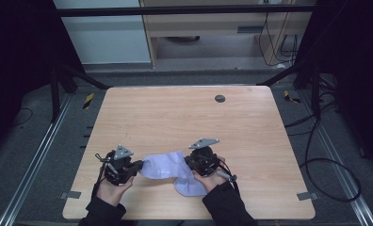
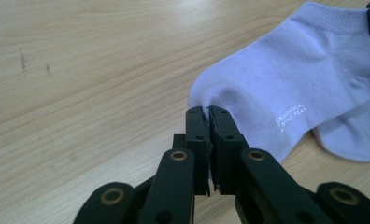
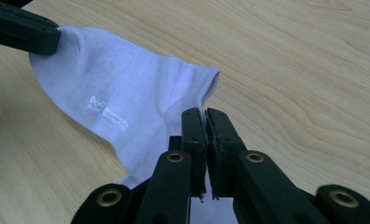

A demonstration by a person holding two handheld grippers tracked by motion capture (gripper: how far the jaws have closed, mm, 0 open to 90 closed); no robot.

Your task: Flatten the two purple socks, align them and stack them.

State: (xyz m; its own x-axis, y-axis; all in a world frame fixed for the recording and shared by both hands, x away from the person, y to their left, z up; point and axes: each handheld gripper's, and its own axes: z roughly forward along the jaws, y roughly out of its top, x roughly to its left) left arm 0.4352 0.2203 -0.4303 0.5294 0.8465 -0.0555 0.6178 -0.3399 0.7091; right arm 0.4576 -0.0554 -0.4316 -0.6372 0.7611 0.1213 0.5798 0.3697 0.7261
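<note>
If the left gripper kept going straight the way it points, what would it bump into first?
The left gripper is already shut on the lilac sock, so more sock comes first. Beyond it, probably the right gripper at the sock's other end, though depth is unclear.

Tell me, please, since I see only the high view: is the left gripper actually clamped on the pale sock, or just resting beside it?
Observer: The left gripper is shut on the sock; its jaws pinch a rounded end of the fabric.
Operator: Thank you. Is the right one gripping as well?
Observer: Yes, the right gripper is shut on the sock's edge just below its open cuff.
Operator: Is there any marking on the sock?
Observer: Small white lettering is printed on its side; it is too fine to read.
</note>
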